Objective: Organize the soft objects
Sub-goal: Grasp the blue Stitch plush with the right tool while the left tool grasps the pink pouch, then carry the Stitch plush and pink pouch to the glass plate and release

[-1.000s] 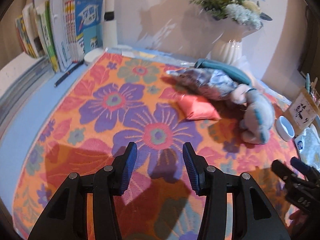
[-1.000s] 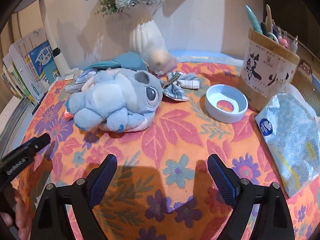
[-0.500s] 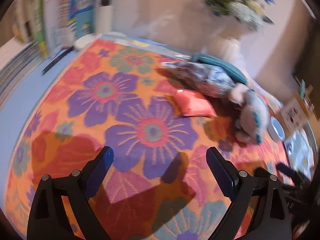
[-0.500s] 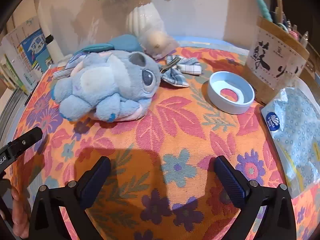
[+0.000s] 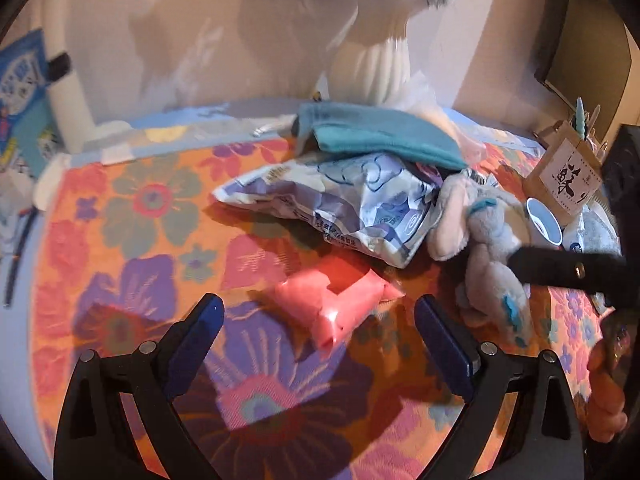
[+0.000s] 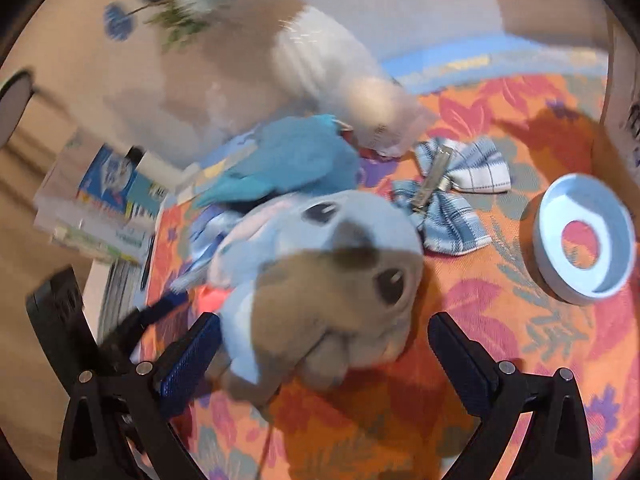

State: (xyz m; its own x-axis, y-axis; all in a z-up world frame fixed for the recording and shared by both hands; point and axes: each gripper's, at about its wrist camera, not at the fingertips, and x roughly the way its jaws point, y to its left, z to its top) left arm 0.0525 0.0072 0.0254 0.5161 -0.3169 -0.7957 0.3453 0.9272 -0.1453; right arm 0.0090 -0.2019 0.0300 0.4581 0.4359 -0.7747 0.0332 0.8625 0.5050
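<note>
A pink soft pouch (image 5: 332, 312) lies on the flowered mat, right between the tips of my left gripper (image 5: 318, 308), which is open wide; neither pad presses on it. Behind the pouch lie a crinkled blue-and-white pack (image 5: 352, 200) and a folded teal cloth (image 5: 372, 136). A grey-blue plush toy (image 5: 492, 248) lies to the right. In the right wrist view the plush toy (image 6: 320, 264) fills the gap of my right gripper (image 6: 324, 320), which is open. Its left pad is close to the toy's side. A checked bow (image 6: 452, 200) lies beyond.
A white vase (image 5: 372, 68) with flowers stands at the back by the wall. Books (image 5: 20, 92) stand at the far left, a brown pen holder (image 5: 568, 172) at the right. A pale blue ring dish (image 6: 584, 240) sits right of the plush. A hand (image 5: 604, 400) shows at the lower right.
Both grippers have moved forward and rolled. The left jaws went from narrow to wide and now frame the pink pouch. The right jaws widened slightly and now frame the plush toy.
</note>
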